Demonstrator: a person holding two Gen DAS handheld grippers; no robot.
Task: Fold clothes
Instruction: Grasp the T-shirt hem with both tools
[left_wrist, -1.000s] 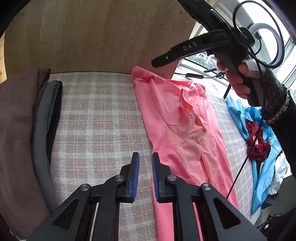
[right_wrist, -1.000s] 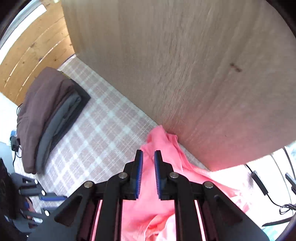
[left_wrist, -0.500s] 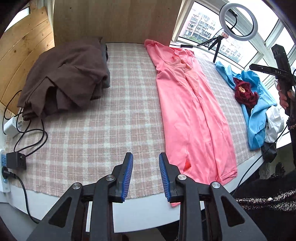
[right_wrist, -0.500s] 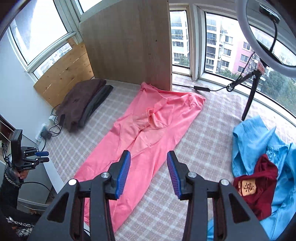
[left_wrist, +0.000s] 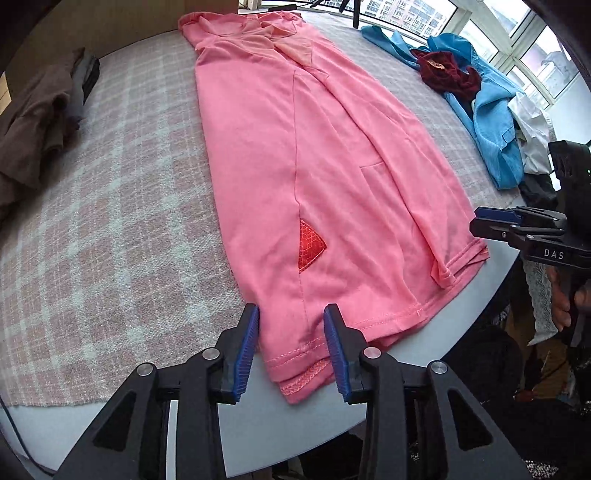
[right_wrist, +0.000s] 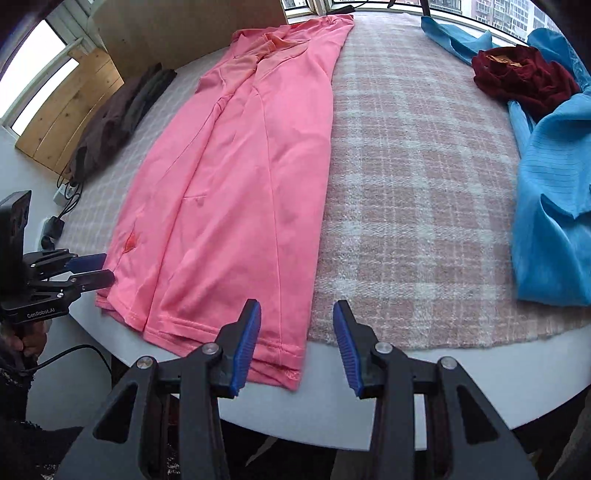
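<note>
both grippers, left gripper (left_wrist: 291, 347) and right gripper (right_wrist: 297, 347), are hanging part-open and empty, jaws having just been opening, over the pink garment (left_wrist: 314, 177) hem; bite both corners squarely

Bare blanket (right_wrist: 417, 206) between pink garment (right_wrist: 236, 177), blue pile (right_wrist: 546, 206)

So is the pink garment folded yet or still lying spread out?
Spread out. The pink garment lies flat at full length on the checked blanket, hem at the near table edge; no fold across it.
</note>
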